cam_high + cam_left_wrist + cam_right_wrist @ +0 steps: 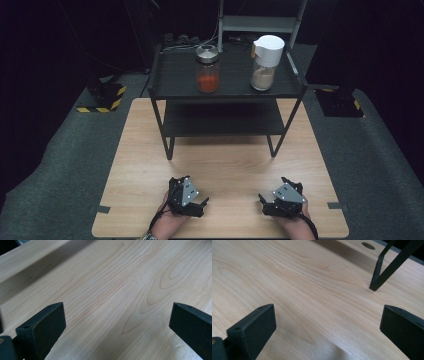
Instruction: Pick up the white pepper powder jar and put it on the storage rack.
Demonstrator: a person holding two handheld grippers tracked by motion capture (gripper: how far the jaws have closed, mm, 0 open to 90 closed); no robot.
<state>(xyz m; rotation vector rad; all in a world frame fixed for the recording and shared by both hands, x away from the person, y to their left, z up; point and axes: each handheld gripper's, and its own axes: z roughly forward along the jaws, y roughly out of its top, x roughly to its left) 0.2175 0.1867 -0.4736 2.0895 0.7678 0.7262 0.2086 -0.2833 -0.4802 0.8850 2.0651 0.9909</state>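
Observation:
Two jars stand on the top of a black shelf rack (175,75): a glass jar with orange-red contents and a metal lid (207,68), and to its right a jar of beige powder with a white cap (265,62). My left gripper (202,204) rests near the wooden table's front edge, held by a hand, jaws wide apart with bare wood between them (117,322). My right gripper (261,199) sits to its right, also open over bare wood (328,327). Both are far in front of the rack.
The wooden table (225,170) is ringed by dark grey floor. A rack leg (378,272) stands ahead of the right gripper. The rack's lower shelf (220,120) looks bare. Yellow-black striped bases (102,97) sit on the floor at both sides.

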